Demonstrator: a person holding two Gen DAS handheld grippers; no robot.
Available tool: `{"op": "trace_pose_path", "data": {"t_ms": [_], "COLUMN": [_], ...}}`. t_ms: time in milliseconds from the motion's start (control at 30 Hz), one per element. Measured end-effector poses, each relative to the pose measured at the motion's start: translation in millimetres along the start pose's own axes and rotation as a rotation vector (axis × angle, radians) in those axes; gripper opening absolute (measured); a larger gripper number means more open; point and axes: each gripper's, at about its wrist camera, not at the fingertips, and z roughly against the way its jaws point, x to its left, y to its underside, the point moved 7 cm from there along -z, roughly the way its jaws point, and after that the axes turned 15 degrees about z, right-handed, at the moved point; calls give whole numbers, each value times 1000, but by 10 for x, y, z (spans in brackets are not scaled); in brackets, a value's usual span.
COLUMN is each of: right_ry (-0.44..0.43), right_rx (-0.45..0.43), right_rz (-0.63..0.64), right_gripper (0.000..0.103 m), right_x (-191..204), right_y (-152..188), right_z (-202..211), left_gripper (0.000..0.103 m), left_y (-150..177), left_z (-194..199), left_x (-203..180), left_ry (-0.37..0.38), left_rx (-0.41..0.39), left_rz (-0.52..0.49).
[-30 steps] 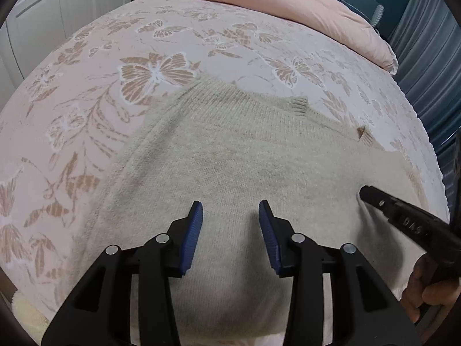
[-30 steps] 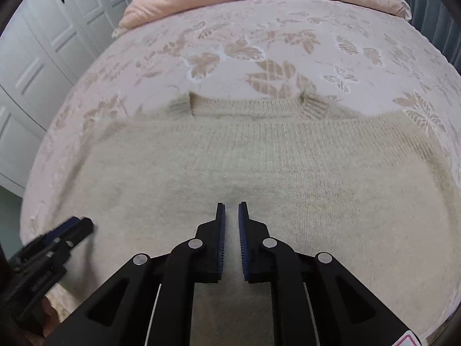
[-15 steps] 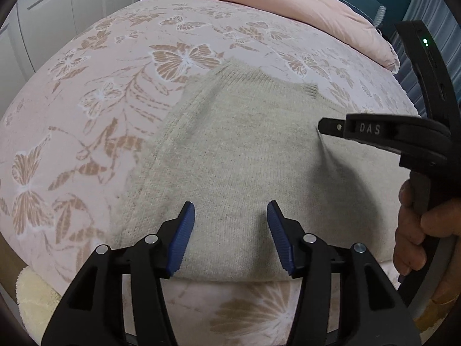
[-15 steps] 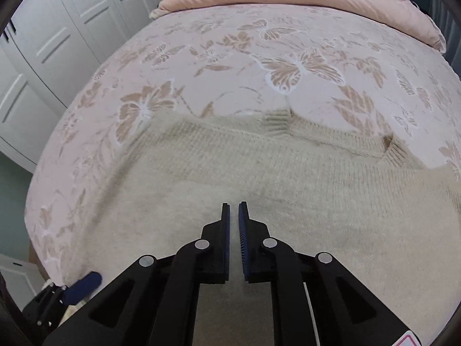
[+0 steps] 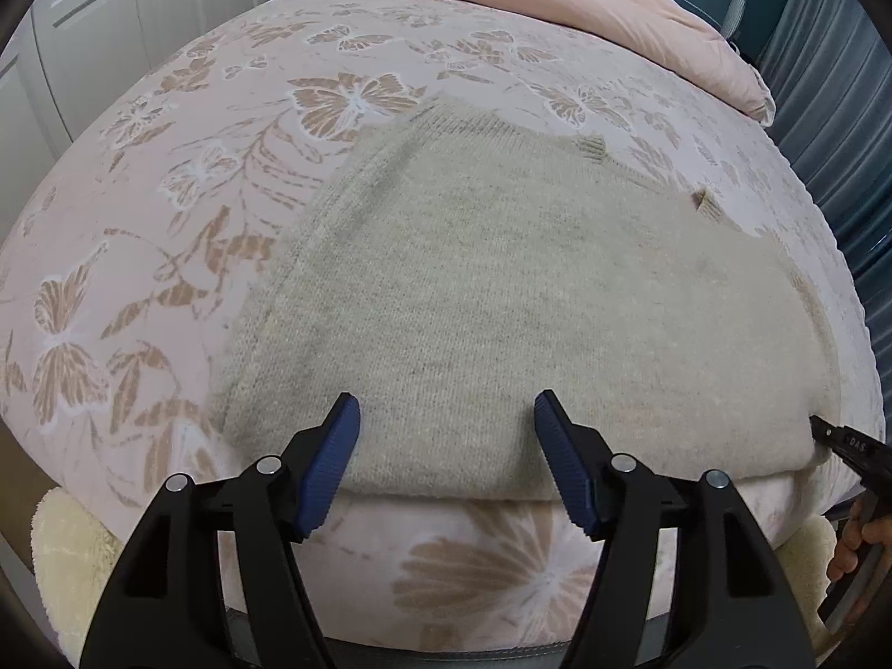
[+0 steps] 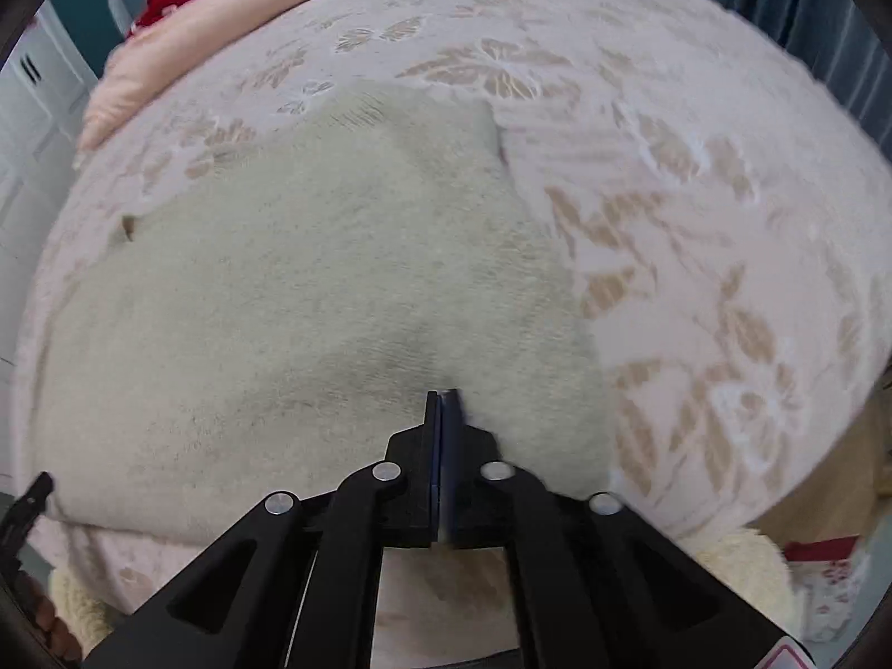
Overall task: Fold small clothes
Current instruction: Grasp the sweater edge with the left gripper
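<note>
Left gripper [image 5: 446, 429]: I've got it pitched steeply down, jaws spread wide and they've just been opening further. Blue pads [image 5: 333, 463] clear, nothing clamped between them. Both fingers level, no visible roll.

Right gripper [image 6: 442, 407]: also angled steeply down, jaws fully closed, pads flush against each other. Right wrist view is motion-blurred, so I can't say for sure whether any fabric is pinched at the tips; looks like none.

From the left wrist view, the right gripper's tip shows at the far right edge, with the person's right hand [image 5: 856, 549] wrapped around its handle below. From the right wrist view, the left gripper's tip pokes in at the lower left edge.
</note>
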Motion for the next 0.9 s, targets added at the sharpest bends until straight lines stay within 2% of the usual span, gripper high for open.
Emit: {"op": "trace_pose_path", "data": {"t_ms": [33,100,133,167,233,300,400,467,533,600,667,700,733,800,900], "right_ry": [-40,10,41,31,-63,-131,-172,-151,-149,-108,-86,-84,-83,-79,-102], "right_rx": [-15,-13,-33,-61,-94,-95,-68,-43,4,49,30,17,7,-5,-12], "right_rz": [-36,-22,12,50,127,208,319,377,399,429,449,451,454,480,478], "right_gripper": [0,0,12,14,14,14,13,9,9,9,8,8,8,8,8], "right_x": [-58,29,152,317,770,1227,1813,2085,2263,2349,2351,2346,2343,2343,2322], "right_y": [25,-27,-89,-164,-307,-427,-563,-641,-669,-631,-603,-588,-574,-571,-597], "right_z": [30,159,243,315,393,372,164,-51,-277,-507,-630,-633,-618,-614,-638], "left_gripper": [63,63,63,66,85,87,87,87,87,88,88,78,50,35,24], "left_y": [21,43,43,46,44,53,65,38,-15,-69,-144,-191,-240,-317,-419], "left_z": [14,101,169,236,328,305,124,39,-72,-165,-191,-185,-177,-189,-78], "left_x": [3,8,23,54,188,344,576,636,671,718,719,701,658,613,455], "left_ry": [-1,43,86,125,179,178,162,203,214,227,236,237,250,252,290], "left_rx": [3,5,-1,-9,-25,-15,51,63,66,62,49,39,34,48,40], "left_rz": [8,49,85,130,241,325,446,510,547,605,633,618,592,571,536]}}
